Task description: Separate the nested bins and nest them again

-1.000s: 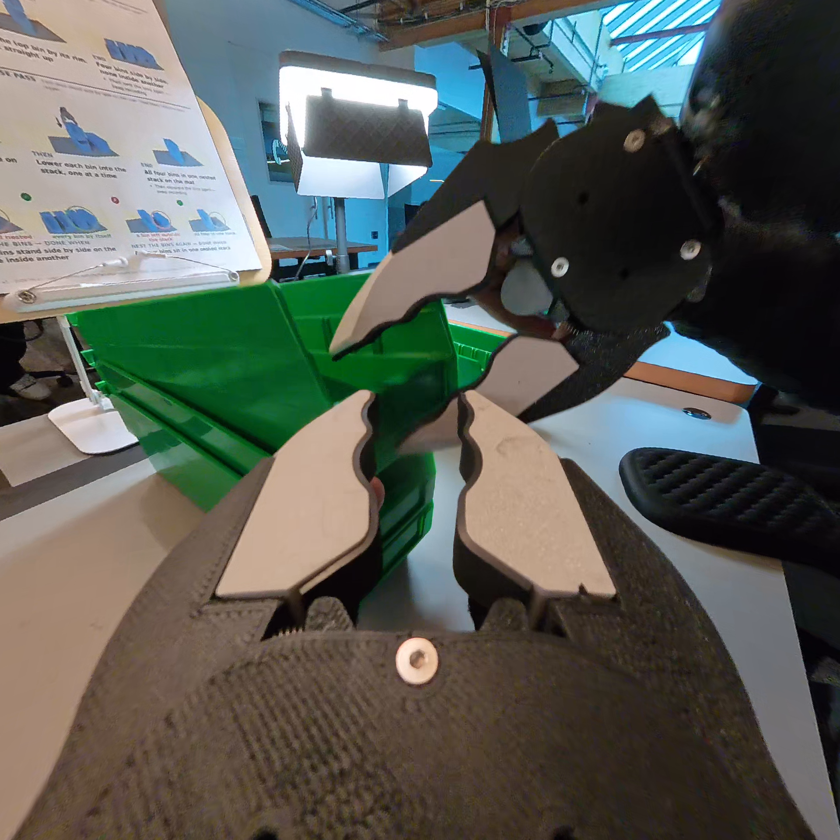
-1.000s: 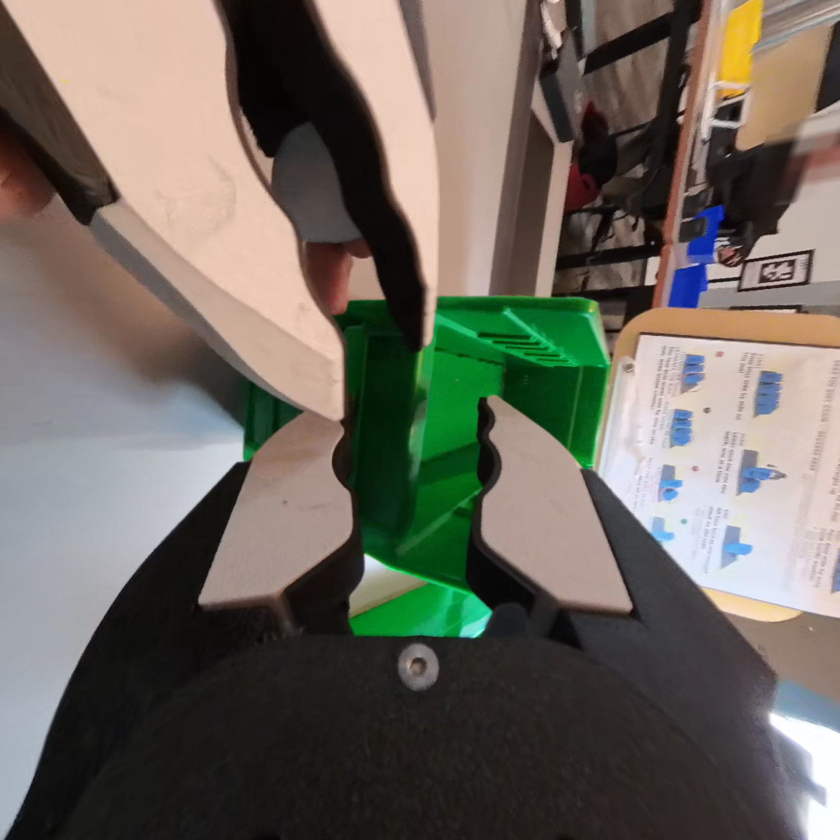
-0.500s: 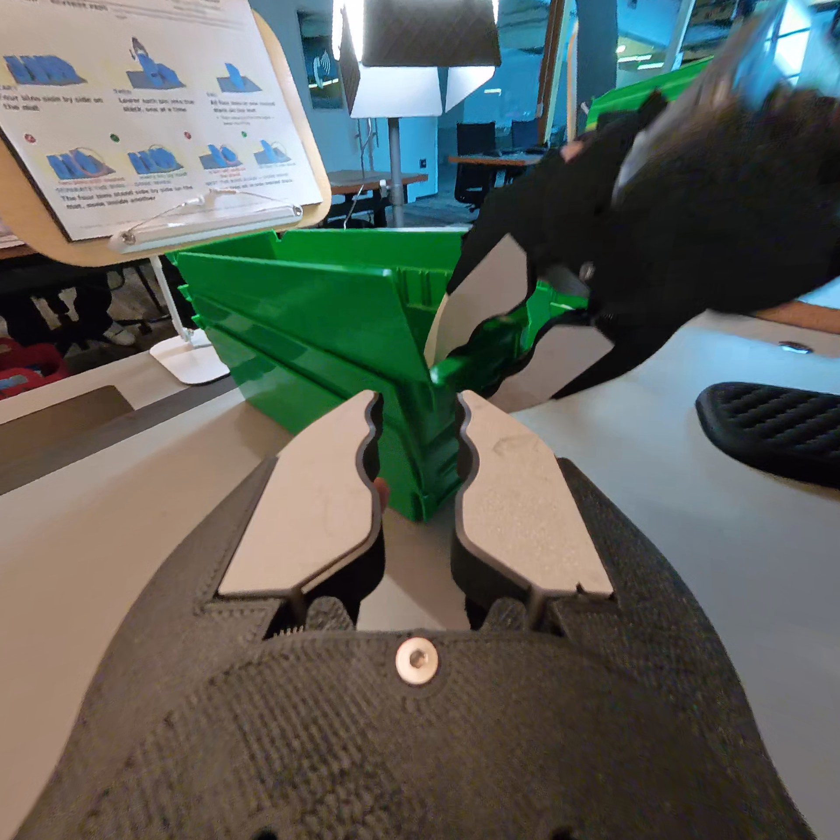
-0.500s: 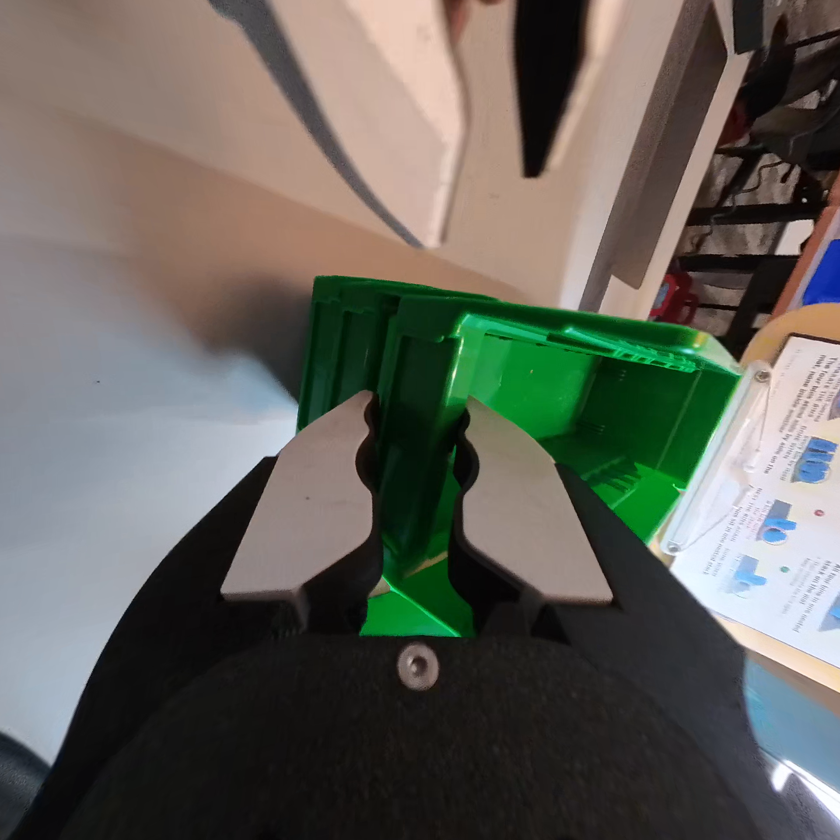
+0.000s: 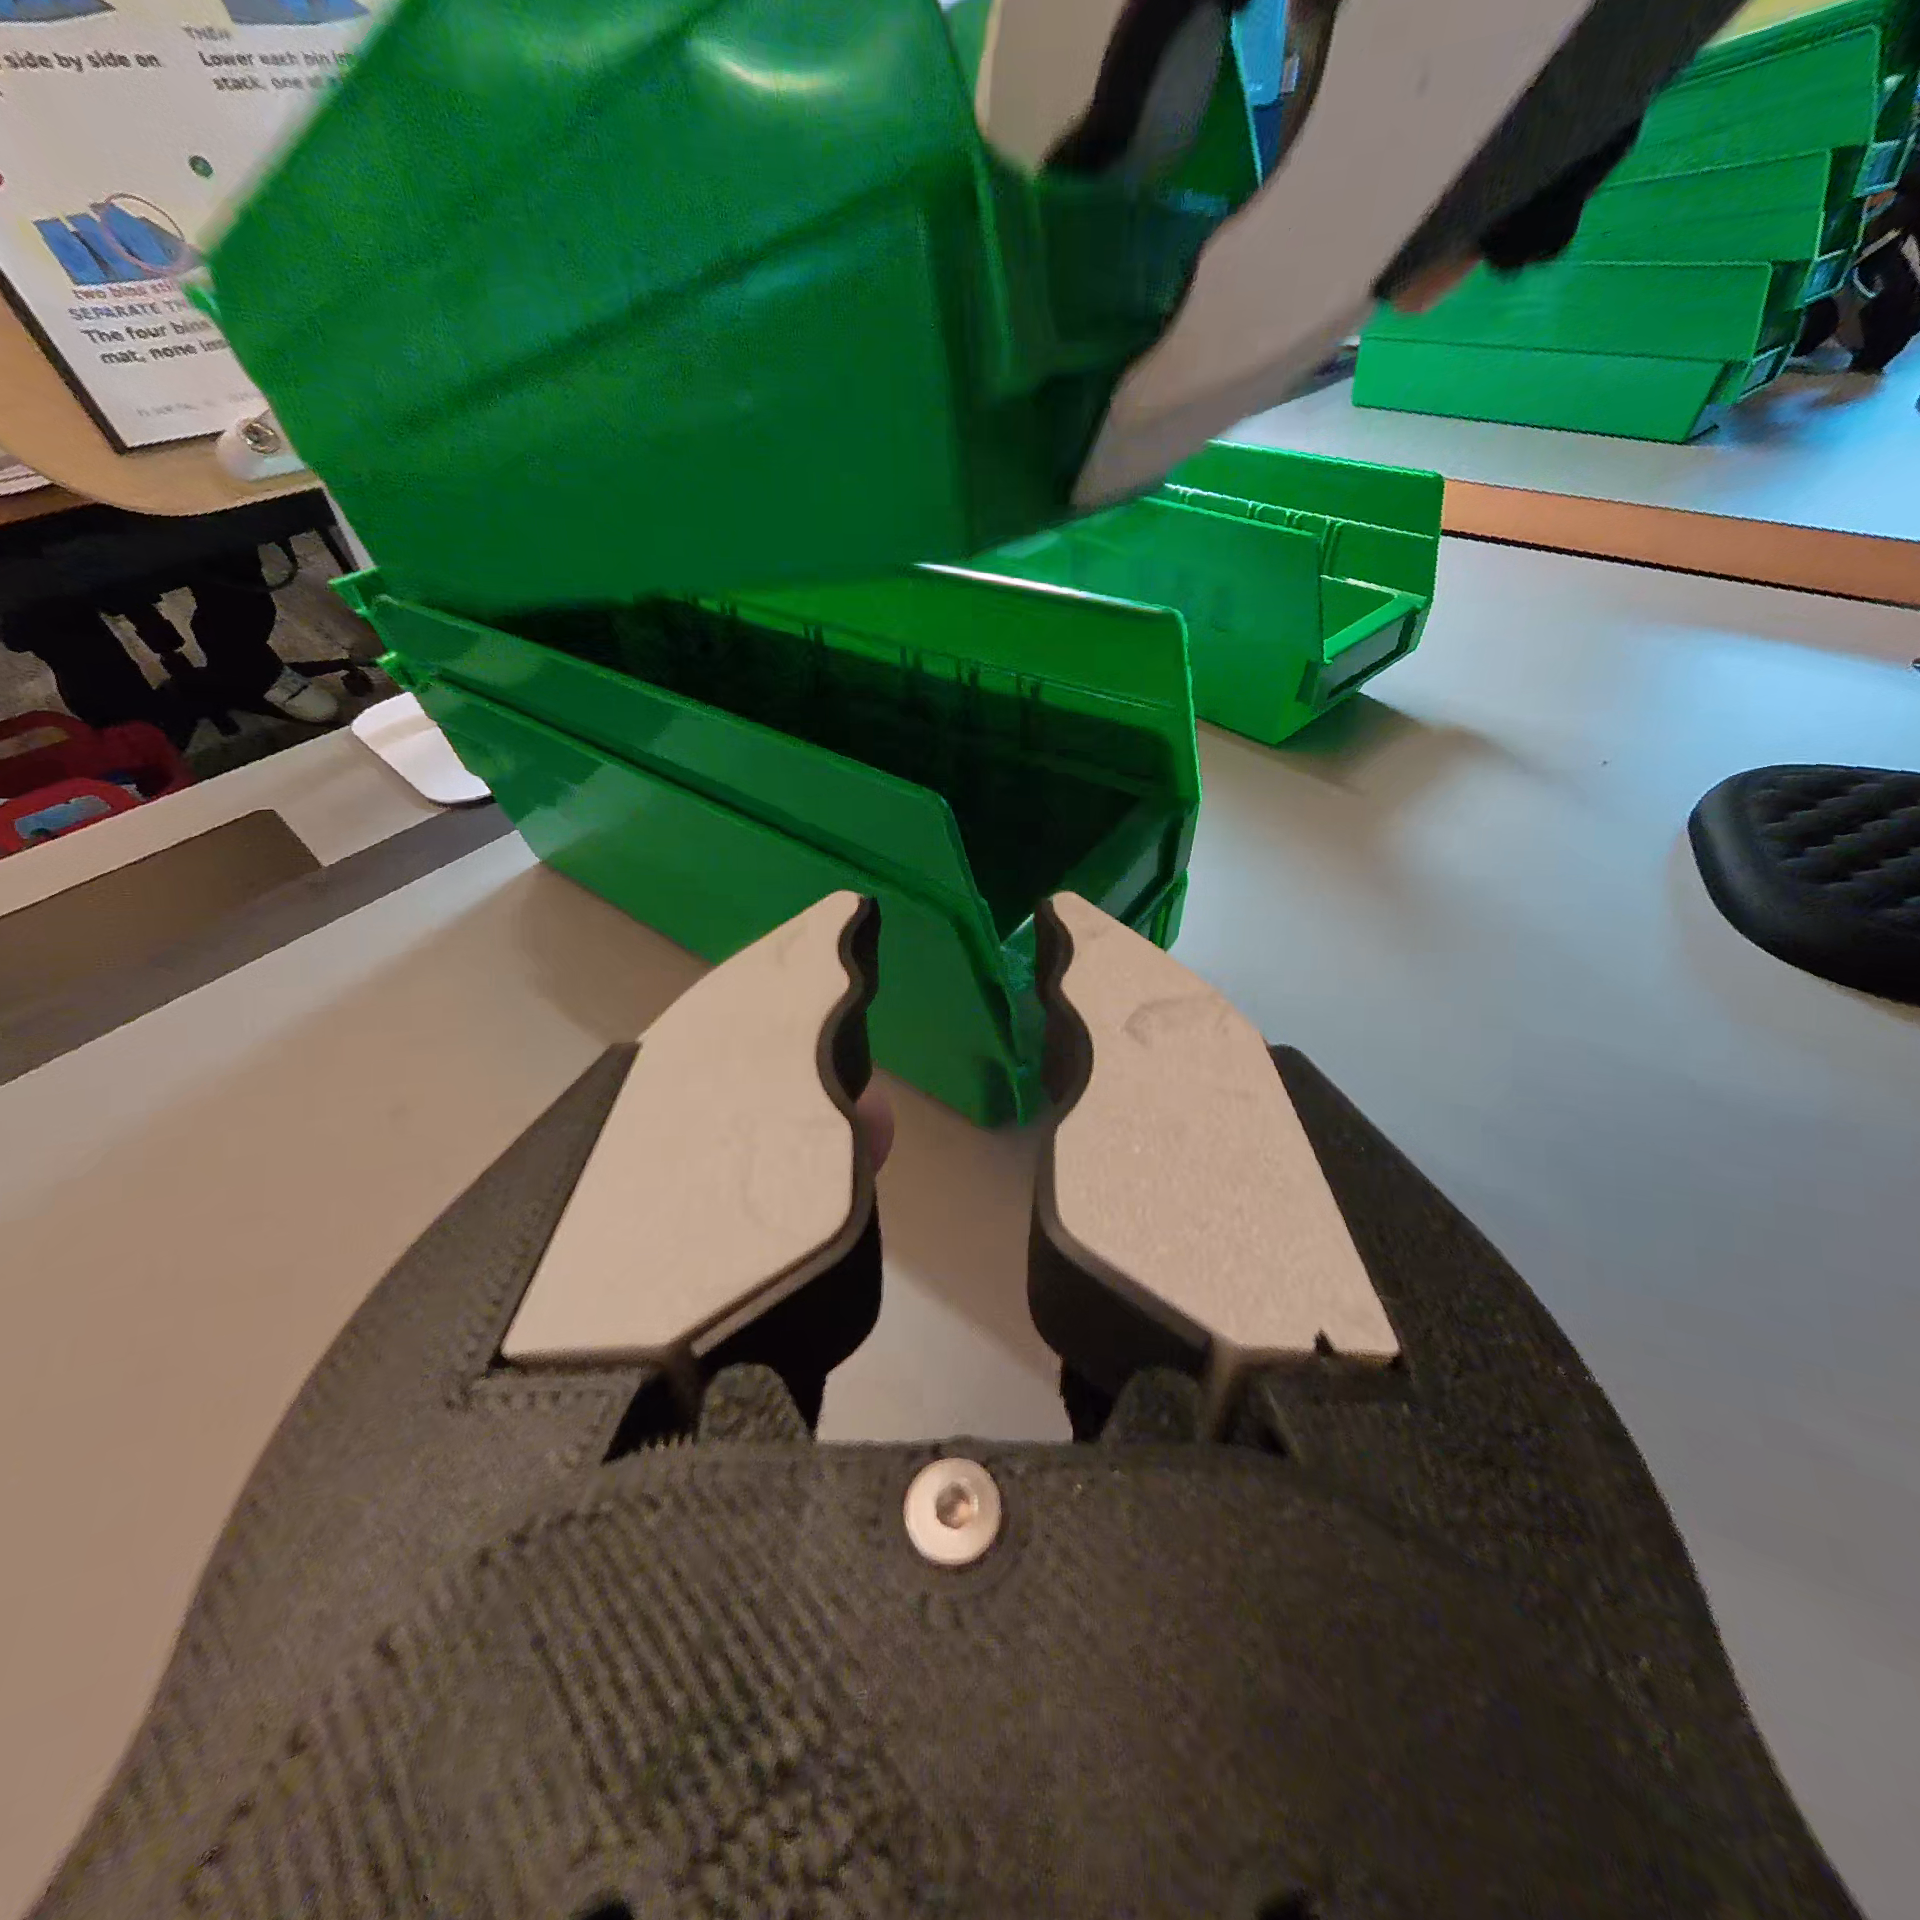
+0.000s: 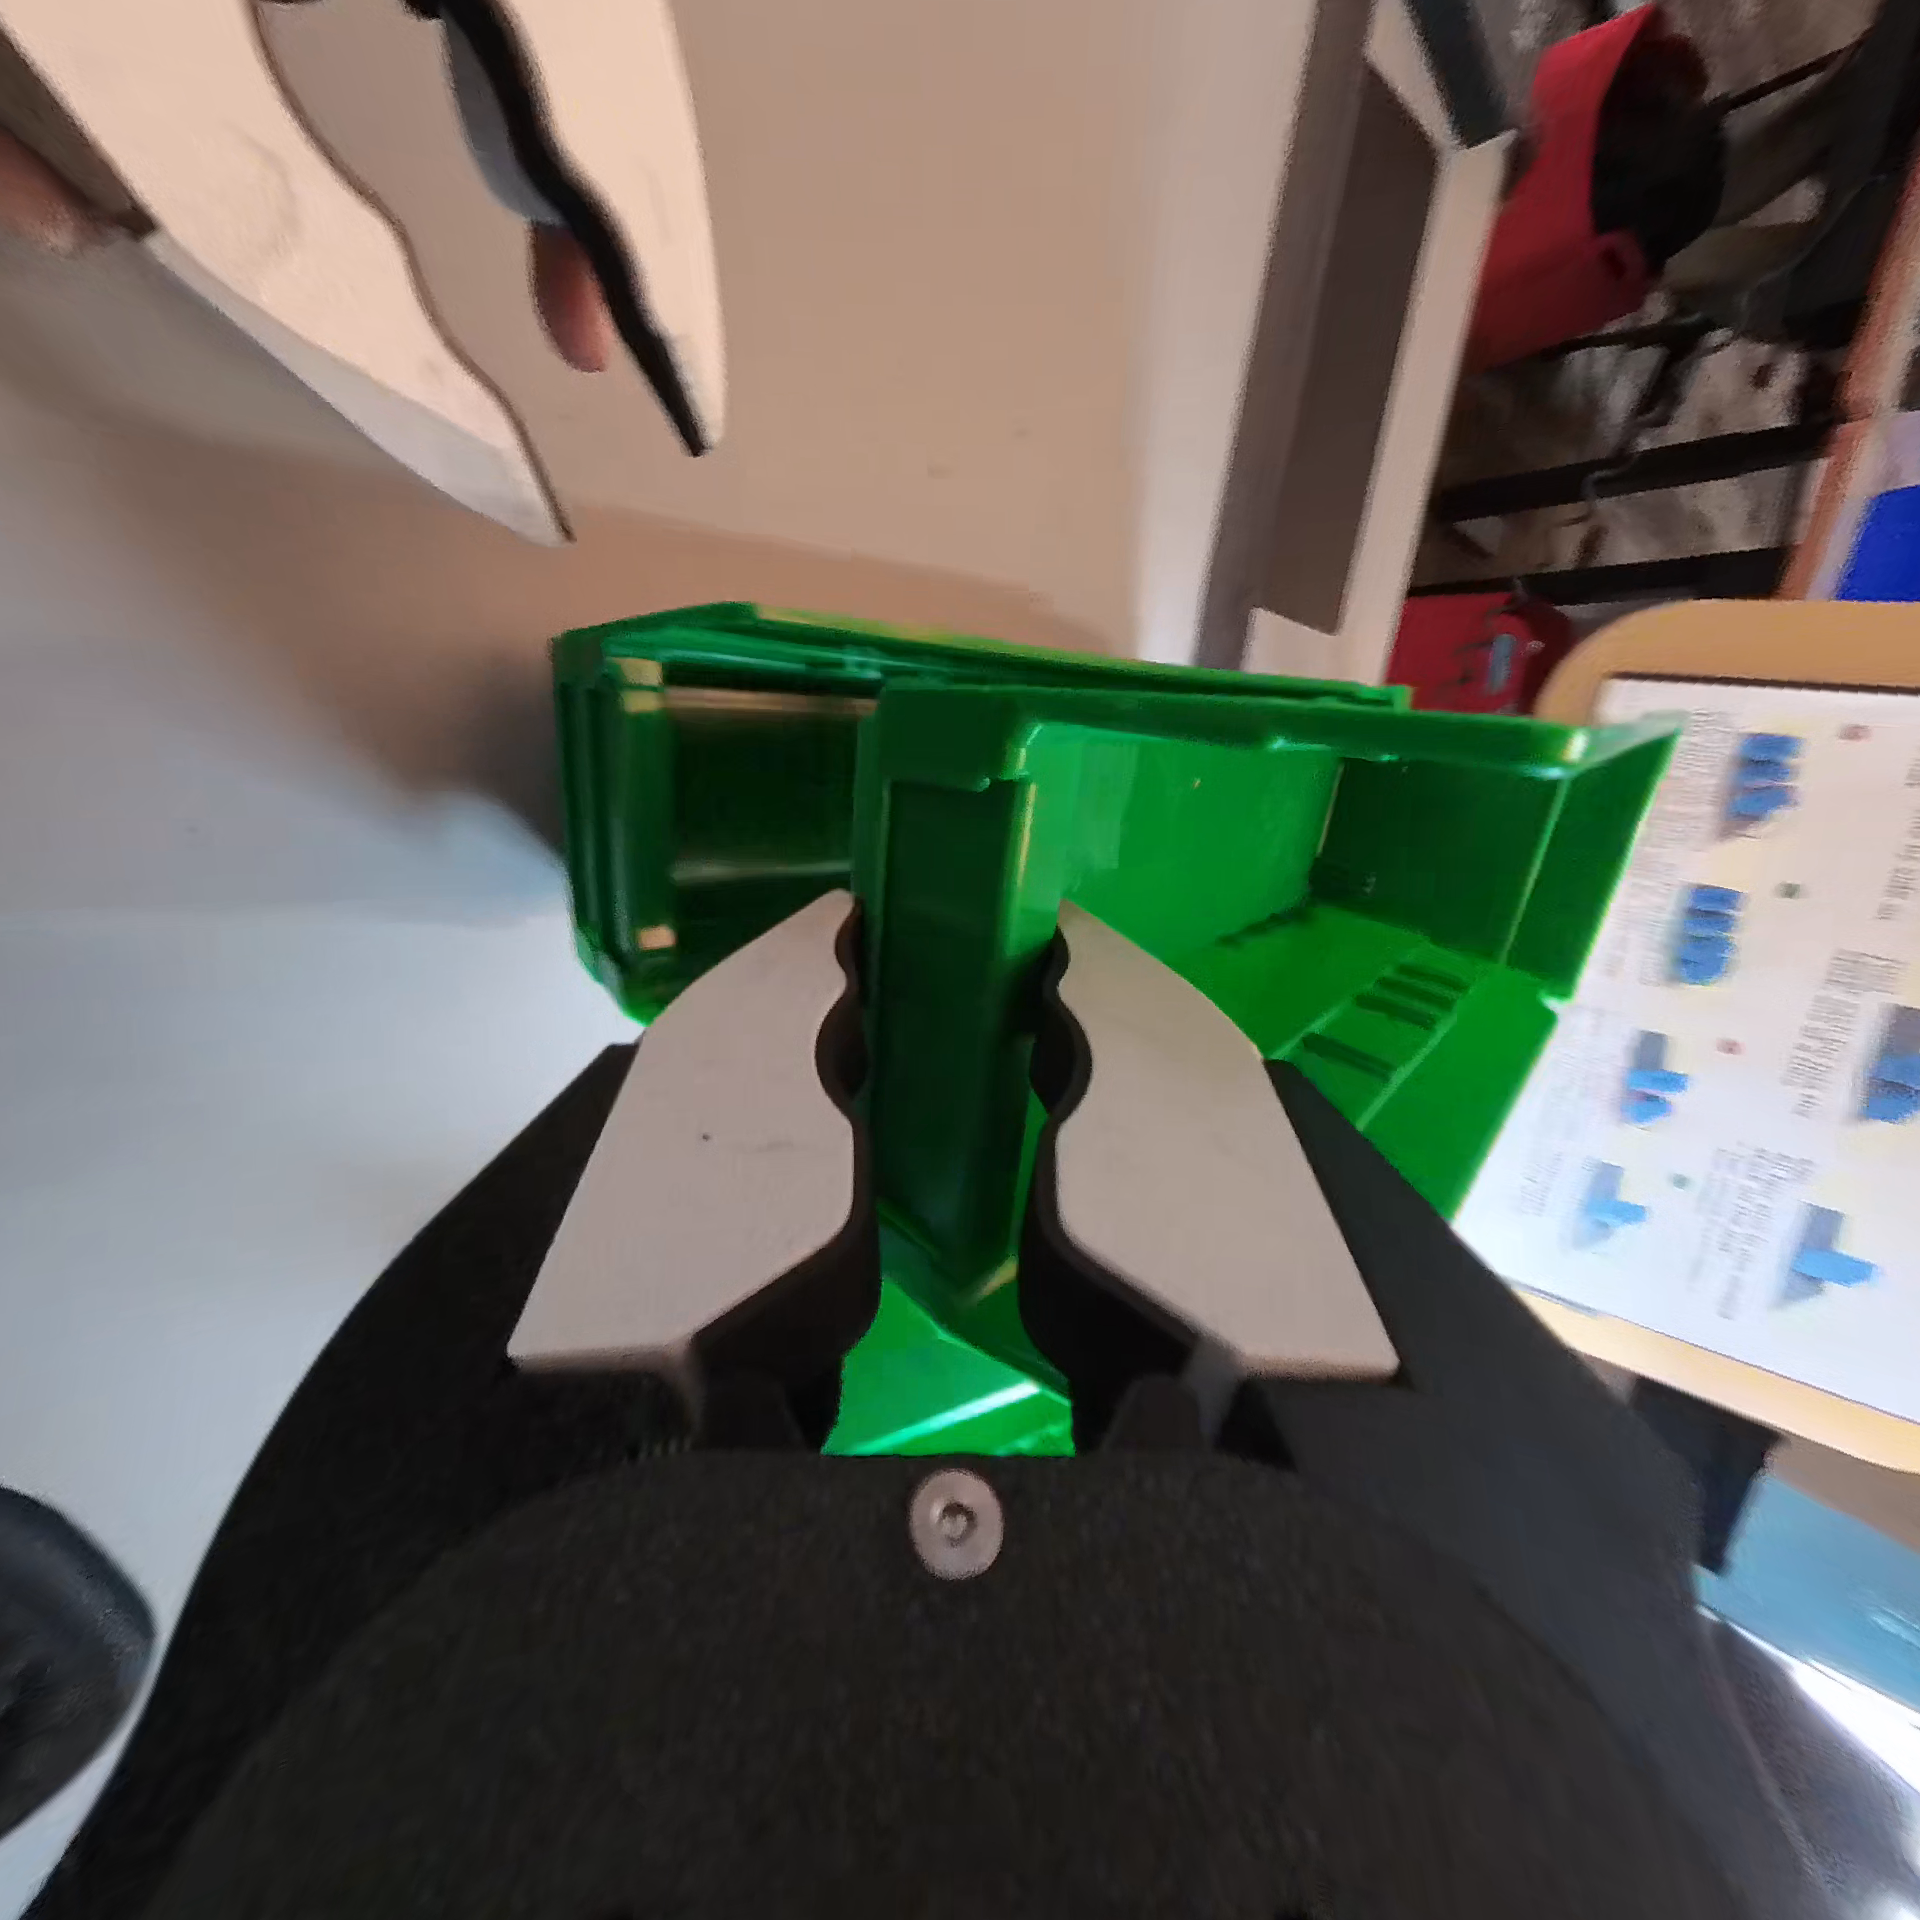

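1. Pinching the front lip of the lifted green bin (image 6: 1195, 852), the right gripper (image 6: 951, 997) has its 2 grey fingers (image 6: 727, 1122) pressed against both faces of that lip, the bin's open inside stretching ahead and to the right of them.
2. In the left wrist view the same bin (image 5: 623, 312) hangs tilted above and ahead of the left gripper (image 5: 956, 997), with the right gripper (image 5: 1226, 260) clamped at its upper right end.
3. The left gripper sits low over the table (image 5: 1507, 1091), its fingers (image 5: 1174, 1174) a little apart around the near corner of the remaining stack of bins (image 5: 790, 831); whether they actually press it, I cannot tell.
4. A separate green bin (image 5: 1320, 603) rests on the table beyond and to the right of the stack, and an instruction sheet (image 5: 94, 239) stands up to the left.
5. Compared with 0.5 s ago, the top bin has come clear of the stack and risen, where before it was still seated in it; the left gripper stays at the same corner.
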Available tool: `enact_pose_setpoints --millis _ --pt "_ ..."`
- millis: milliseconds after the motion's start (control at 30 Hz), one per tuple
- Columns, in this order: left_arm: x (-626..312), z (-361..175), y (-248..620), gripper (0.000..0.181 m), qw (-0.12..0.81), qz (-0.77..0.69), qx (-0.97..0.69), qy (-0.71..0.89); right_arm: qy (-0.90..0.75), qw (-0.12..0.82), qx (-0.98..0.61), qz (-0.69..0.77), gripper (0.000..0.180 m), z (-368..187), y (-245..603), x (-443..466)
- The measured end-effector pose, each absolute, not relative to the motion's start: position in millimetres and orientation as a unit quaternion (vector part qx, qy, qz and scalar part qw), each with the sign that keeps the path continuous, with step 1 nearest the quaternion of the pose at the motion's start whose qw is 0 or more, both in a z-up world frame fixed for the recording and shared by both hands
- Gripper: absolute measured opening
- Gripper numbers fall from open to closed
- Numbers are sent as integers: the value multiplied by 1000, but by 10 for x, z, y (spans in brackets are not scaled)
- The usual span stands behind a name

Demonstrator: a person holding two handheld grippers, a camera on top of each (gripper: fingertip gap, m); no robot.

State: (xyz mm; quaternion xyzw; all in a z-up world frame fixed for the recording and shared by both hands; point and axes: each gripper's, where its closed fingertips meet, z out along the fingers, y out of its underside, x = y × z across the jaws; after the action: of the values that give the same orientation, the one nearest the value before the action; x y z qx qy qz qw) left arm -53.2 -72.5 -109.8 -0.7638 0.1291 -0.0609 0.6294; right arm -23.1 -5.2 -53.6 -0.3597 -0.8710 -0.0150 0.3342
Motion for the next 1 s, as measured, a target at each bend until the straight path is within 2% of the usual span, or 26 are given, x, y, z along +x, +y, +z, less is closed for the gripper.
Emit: enact_pose_setpoints --millis 233,367,533,767,1000 --pt "-611 -1055 -765 30 638 -45 -759 120 -851 374 -366 -49 29 173 85 -173" --pt "-744 -921 -846 40 657 -26 -747 100 -831 392 -388 -73 29 287 248 141" --pt "-937 -840 -925 50 669 -5 -740 69 -819 382 -417 -100 29 -261 541 578" --pt "-997 -936 -974 51 661 -4 -747 64 -820 350 -444 -92 29 -1251 734 835" --pt "-989 -1000 -959 51 656 -6 -752 69 -830 337 -436 -91 29 -1840 653 748"
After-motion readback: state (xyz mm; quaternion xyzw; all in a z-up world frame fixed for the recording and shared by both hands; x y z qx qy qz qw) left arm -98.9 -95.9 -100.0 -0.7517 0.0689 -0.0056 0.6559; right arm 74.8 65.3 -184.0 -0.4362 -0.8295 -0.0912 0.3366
